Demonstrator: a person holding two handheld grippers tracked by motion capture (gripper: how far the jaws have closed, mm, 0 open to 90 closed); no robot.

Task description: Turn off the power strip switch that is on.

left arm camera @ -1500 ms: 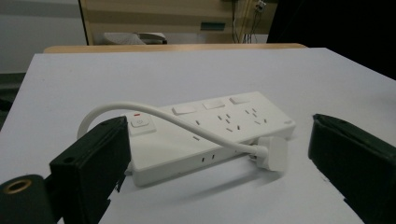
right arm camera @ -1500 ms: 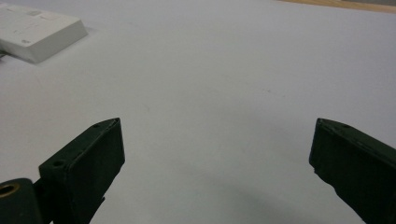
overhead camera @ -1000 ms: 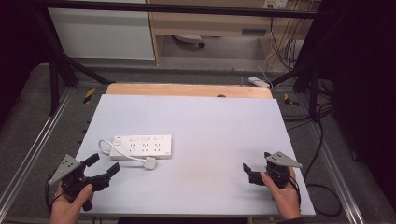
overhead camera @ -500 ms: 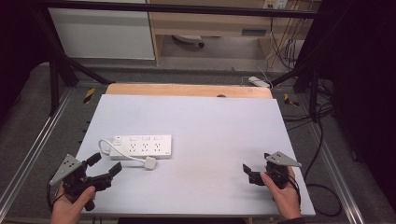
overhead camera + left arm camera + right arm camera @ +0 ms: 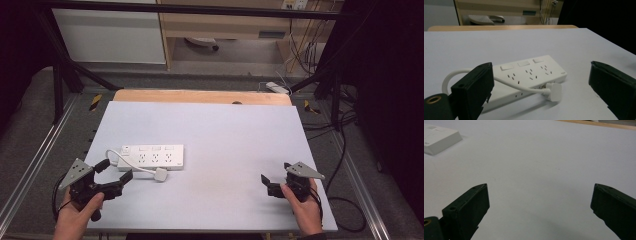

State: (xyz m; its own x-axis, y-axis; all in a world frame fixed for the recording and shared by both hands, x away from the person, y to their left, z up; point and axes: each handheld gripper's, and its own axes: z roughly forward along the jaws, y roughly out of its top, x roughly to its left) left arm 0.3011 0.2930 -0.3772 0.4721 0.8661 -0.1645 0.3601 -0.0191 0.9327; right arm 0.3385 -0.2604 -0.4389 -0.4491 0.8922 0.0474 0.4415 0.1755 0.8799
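Note:
A white power strip (image 5: 150,156) lies on the left half of the white table (image 5: 215,130), with its white cord looping round to a white plug (image 5: 161,175) resting just in front of it. My left gripper (image 5: 114,171) is open at the table's front left, its jaws pointing at the plug from a short distance. In the left gripper view the power strip (image 5: 529,73) and plug (image 5: 554,91) lie between and beyond the open left gripper (image 5: 541,66). My right gripper (image 5: 276,175) is open near the front right edge over bare table. In the right gripper view the right gripper (image 5: 541,187) holds nothing, and the strip's corner (image 5: 439,140) shows far left.
A wooden strip (image 5: 200,96) runs along the table's far edge. Metal rails (image 5: 35,165) flank the table on both sides. Cables (image 5: 345,135) hang off to the right, and a cabinet (image 5: 110,35) and shelving stand behind.
My left gripper has shifted slightly forward and right, toward the plug. The right gripper and the power strip have stayed put.

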